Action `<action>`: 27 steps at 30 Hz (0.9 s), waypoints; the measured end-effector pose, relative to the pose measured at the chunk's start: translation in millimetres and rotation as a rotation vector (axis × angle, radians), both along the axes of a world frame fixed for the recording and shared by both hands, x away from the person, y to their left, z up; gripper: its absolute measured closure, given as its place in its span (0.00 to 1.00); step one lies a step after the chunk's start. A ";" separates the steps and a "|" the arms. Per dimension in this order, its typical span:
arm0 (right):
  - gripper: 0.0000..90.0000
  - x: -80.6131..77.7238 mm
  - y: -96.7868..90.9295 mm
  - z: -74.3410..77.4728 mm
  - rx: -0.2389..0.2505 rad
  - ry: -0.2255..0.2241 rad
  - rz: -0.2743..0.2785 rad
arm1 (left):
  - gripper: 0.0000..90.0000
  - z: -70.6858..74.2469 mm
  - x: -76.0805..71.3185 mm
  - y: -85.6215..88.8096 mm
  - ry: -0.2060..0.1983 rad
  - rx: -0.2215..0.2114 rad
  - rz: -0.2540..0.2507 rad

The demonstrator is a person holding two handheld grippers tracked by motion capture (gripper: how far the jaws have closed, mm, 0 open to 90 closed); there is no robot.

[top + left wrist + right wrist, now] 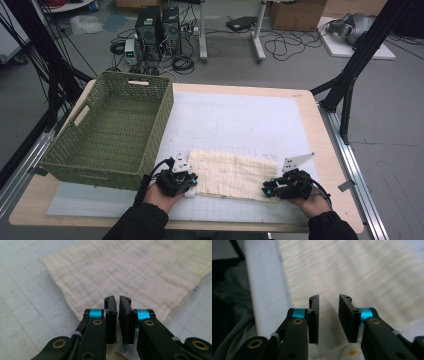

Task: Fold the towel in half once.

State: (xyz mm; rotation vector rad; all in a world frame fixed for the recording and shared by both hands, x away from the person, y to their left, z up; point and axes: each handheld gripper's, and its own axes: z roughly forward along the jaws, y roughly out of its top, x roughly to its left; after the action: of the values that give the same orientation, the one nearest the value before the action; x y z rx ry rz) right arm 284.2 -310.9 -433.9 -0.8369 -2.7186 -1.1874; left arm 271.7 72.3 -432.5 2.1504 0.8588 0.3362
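1. At the far left of the table stands the green woven basket, empty as far as I can see. Its near wall is close to the left gripper. If the hand lifts carelessly, the gripper or its cable could catch that wall and shove the basket.

2. The left gripper sits at the near left corner of the cream cloth, which lies flat on the white gridded mat, near the table's front edge. In the left gripper view, the jaws of this gripper are almost pressed together with a thin slit between them. No fabric is visibly pinched there; the cloth lies beyond and under the tips. If the hand rises now, I judge the corner would probably stay behind.

3. The cloth looks like thin, loose gauze. A grab that takes just the top layer, or too little of the edge, could let it slip free or drag it into wrinkles.

4. The right gripper rests at the near right corner. In the right gripper view its jaws are spread with an empty gap, the cloth blurred beneath. If one hand moves before the other has hold, the cloth would skew or bunch.

5. The near table edge is close; a pull toward the person could drag the cloth off it.
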 end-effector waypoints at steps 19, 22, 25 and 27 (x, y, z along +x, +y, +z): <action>0.77 56.3 -27.5 -5.6 -0.043 -0.024 -0.288 | 0.89 -9.3 21.3 -13.6 -0.035 0.025 0.062; 0.66 55.0 -28.8 -6.8 -0.008 -0.001 -0.291 | 0.80 -8.3 23.3 -13.4 -0.046 0.035 0.097; 0.59 54.7 -27.1 -7.0 0.000 0.001 -0.289 | 0.71 -8.5 24.5 -13.0 -0.060 0.052 0.148; 0.61 53.1 -24.0 -6.8 -0.014 -0.015 -0.283 | 0.68 -9.5 25.0 -13.2 -0.066 0.063 0.165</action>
State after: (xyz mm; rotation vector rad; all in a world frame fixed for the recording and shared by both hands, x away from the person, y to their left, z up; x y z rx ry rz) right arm 337.3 -334.9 -440.6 -1.2534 -2.6887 -1.2237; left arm 296.7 59.1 -442.0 2.1180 1.0024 0.5215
